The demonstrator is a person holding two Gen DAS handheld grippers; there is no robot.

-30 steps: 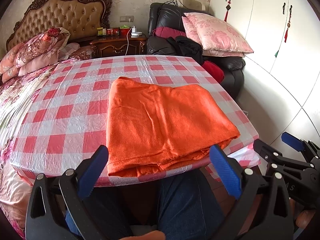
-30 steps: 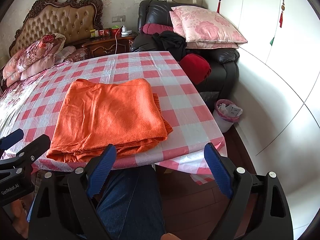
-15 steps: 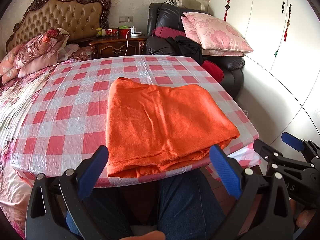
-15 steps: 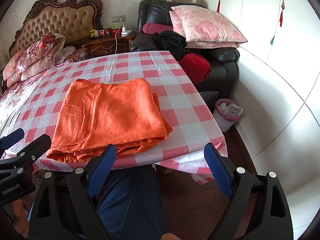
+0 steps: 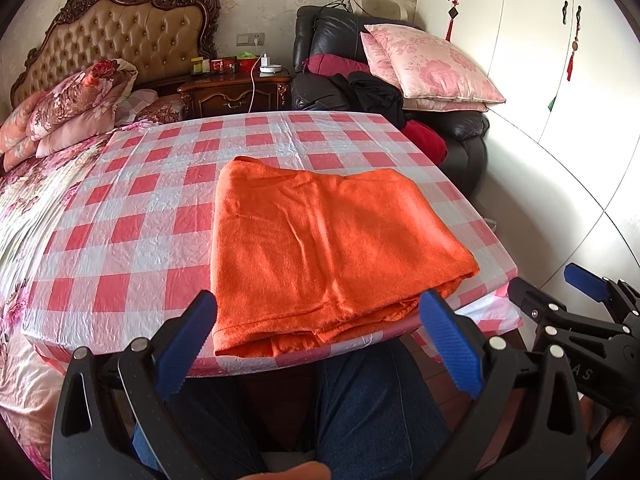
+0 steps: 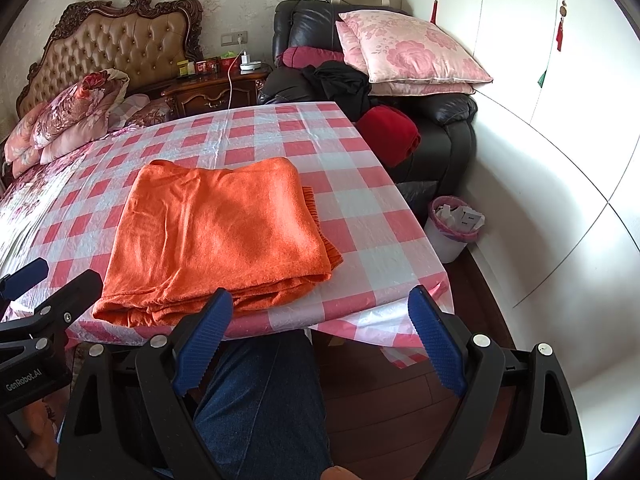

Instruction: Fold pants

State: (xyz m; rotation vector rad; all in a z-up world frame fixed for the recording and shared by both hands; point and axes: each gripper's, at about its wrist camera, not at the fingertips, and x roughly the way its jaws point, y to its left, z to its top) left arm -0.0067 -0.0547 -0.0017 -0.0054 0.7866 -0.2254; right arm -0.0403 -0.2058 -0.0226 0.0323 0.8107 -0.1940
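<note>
Nothing moved | folded pants (image 5: 328, 248) lie ahead of both hand-held grippers (left (image 5: 320, 344), right (image 6: 320, 344)) | both released

fuzzy matt cloth pants (image 5: 328, 240), glossy crinkled plastic tablecloth (image 5: 132, 232)

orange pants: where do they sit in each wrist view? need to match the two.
Left wrist: the folded orange pants lie centre frame, near the table's front edge, between the open left gripper fingers.
Right wrist: the pants lie left of centre, above the open right gripper.
Shared landmark: the pink floral pillow on the black armchair.
</note>
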